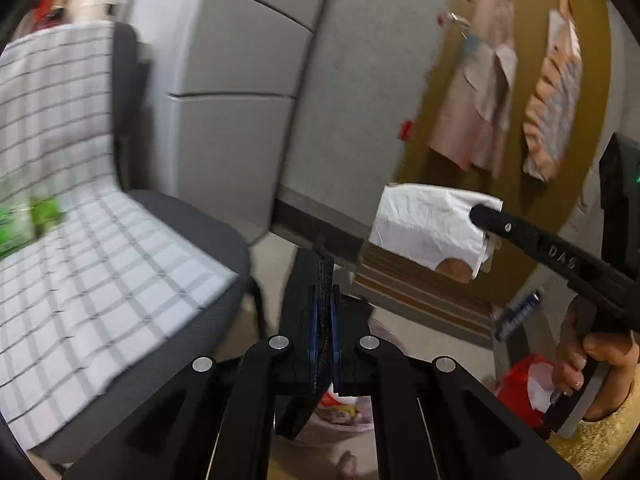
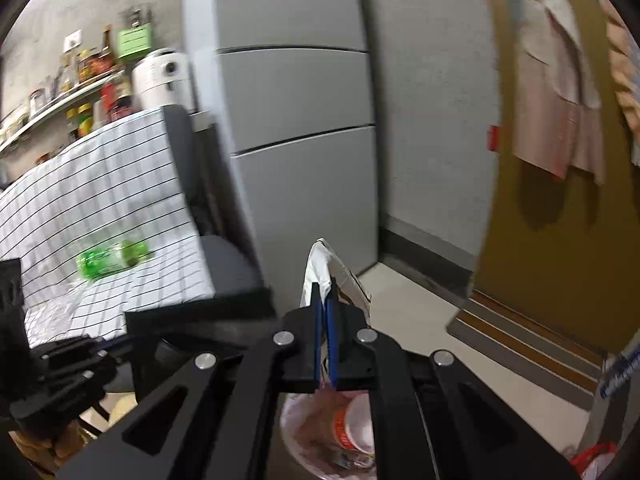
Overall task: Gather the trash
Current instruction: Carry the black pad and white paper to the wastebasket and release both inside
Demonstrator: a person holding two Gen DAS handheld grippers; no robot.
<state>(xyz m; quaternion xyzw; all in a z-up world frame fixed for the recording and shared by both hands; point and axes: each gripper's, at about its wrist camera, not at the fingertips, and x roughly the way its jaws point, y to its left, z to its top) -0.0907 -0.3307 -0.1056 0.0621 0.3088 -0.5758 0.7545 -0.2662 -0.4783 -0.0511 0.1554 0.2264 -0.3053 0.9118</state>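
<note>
Your right hand-held gripper [image 2: 325, 300] clamps a white paper scrap [image 2: 320, 268] above the trash bag [image 2: 344, 432]; your left hand-held gripper [image 1: 326, 276] is closed, seemingly empty; green bottle [image 2: 112, 258] at ten o'clock on the chair [image 2: 224, 264]

Bottle [image 2: 112, 262] lies on cloth [image 2: 100, 216] draped over chair [image 2: 228, 264]. Fridge [image 2: 296, 140] behind chair. Door [image 2: 560, 240] right of fridge, clothes [image 2: 560, 92] hanging on it. Bag [image 2: 340, 432] on floor [image 2: 420, 308] below.

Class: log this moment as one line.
left gripper: shut, empty | right gripper: shut on white paper | green bottle: on chair
</note>
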